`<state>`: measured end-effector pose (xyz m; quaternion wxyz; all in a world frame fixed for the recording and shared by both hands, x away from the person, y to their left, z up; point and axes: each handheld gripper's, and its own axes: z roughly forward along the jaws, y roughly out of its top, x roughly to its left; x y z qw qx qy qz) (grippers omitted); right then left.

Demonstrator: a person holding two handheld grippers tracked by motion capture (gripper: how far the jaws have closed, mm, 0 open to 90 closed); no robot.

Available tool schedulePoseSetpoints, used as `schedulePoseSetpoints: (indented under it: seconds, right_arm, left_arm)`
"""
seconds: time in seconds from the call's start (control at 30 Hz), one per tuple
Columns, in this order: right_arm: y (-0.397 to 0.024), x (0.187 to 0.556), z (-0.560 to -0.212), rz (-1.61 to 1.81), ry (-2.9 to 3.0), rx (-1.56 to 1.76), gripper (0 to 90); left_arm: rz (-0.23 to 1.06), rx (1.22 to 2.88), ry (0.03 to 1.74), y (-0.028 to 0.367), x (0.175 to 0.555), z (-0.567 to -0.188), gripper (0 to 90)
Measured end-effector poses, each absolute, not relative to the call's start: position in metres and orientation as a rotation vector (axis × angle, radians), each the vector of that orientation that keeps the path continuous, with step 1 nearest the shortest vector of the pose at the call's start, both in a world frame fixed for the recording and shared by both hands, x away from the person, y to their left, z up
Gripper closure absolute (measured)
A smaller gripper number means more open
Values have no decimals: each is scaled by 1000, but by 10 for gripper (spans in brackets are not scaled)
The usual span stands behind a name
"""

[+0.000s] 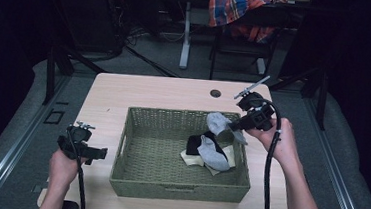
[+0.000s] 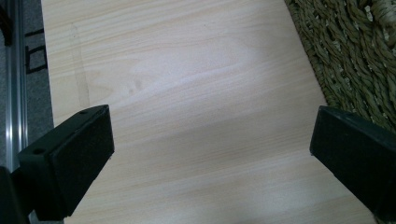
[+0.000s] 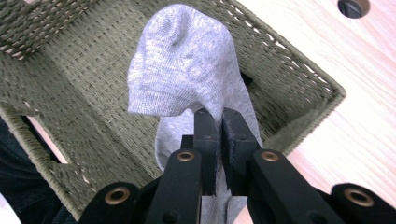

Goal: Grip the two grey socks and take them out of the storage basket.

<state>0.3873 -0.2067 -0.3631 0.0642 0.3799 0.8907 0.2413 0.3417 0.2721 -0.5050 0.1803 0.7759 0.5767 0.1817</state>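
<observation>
A green woven basket point(image 1: 128, 170) stands in the middle of the light wooden table point(image 1: 149, 89). Inside it lie a grey sock point(image 1: 213, 154), a black sock point(image 1: 194, 144) and a cream one point(image 1: 189, 158), piled at the right. My right gripper point(image 1: 235, 124) is shut on another grey sock point(image 1: 218, 122), held above the basket's right rear part; in the right gripper view that grey sock point(image 3: 187, 70) droops over the closed jaws of the right gripper point(image 3: 219, 119). My left gripper point(image 1: 100, 153) hovers open over bare table left of the basket, its left gripper point(image 2: 210, 140) jaws wide apart with nothing between.
A round cable hole point(image 1: 215, 93) sits in the table behind the basket. A chair with a plaid cloth point(image 1: 236, 10) stands beyond the table. The basket wall point(image 2: 355, 56) lies just to the right of my left gripper.
</observation>
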Motion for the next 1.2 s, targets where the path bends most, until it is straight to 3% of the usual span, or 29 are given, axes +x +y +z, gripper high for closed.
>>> schedulePoseSetpoints:
  seconds: [0.5,1.2]
  right_arm:
    - [-259,388,-352,724,2573,1281,859]
    - [-327,394,-373,641,2415,1529,863]
  left_arm:
    - [518,2196,1631,272,342,-506,0]
    - [513,2202,1632,272,343,-505,0]
